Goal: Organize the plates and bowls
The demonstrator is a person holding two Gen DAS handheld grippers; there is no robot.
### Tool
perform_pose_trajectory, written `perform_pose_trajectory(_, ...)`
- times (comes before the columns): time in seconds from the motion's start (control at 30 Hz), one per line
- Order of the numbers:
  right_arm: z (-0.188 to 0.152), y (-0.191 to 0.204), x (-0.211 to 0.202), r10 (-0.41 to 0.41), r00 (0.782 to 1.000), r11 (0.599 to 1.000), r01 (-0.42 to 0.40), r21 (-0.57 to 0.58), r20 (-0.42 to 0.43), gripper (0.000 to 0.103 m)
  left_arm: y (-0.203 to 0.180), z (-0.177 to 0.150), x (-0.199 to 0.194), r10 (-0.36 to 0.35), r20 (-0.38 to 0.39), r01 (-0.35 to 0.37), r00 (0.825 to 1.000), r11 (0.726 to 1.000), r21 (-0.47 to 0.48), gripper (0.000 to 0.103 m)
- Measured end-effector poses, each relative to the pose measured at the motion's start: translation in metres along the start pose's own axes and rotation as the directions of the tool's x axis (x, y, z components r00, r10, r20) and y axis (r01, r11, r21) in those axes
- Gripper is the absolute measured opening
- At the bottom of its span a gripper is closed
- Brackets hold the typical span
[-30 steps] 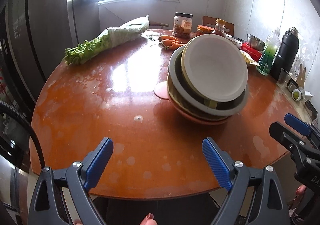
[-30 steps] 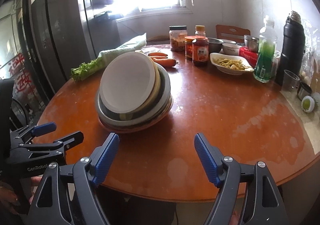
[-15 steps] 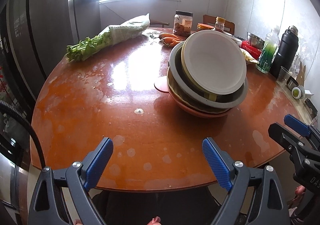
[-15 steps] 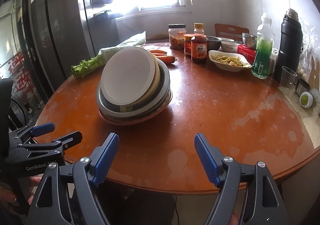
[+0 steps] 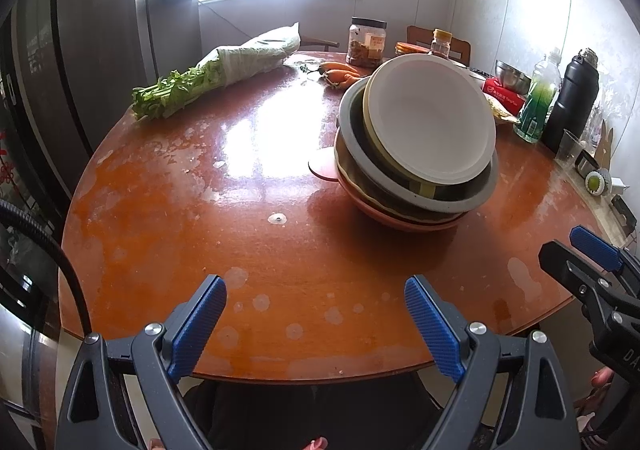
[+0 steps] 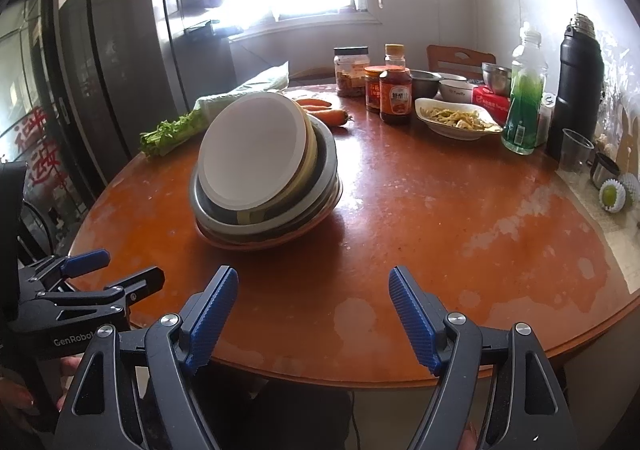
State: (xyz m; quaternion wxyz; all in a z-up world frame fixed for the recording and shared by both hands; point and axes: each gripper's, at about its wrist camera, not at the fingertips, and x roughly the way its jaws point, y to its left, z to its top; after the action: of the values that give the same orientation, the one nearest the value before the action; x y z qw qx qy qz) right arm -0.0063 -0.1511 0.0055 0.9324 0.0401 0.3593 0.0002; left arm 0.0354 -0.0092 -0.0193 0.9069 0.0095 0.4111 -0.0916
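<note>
A tilted stack of plates and bowls (image 5: 420,153) stands on the round wooden table (image 5: 224,234); it also shows in the right wrist view (image 6: 264,173). A white plate (image 5: 432,121) lies on top, over yellow, grey and orange-pink dishes. A small pink disc (image 5: 322,169) pokes out at the stack's left. My left gripper (image 5: 316,322) is open and empty above the table's near edge, short of the stack. My right gripper (image 6: 312,314) is open and empty, near the front edge, to the right of the stack.
A wrapped bunch of greens (image 5: 224,77) lies at the far left, carrots (image 5: 340,73) behind the stack. Jars (image 6: 394,95), a dish of food (image 6: 456,121), metal bowls (image 6: 496,77), a green bottle (image 6: 524,105), a black flask (image 6: 578,81) and a cup (image 6: 574,149) crowd the far right.
Both grippers have drawn back a little from the table and risen; the stack sits slightly farther away in both views. Both stay open.
</note>
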Motion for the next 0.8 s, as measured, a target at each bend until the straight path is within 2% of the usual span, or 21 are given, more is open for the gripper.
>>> perform_pose_trajectory(0.8, 0.0019, -0.0038, 0.0054, -0.009, 1.000, 1.000, 0.009, 0.009, -0.005, 0.079, 0.0039, 0.0006, 0.0064, 0.013, -0.014, -0.014, 1.000, 1.000, -0.010, 0.091)
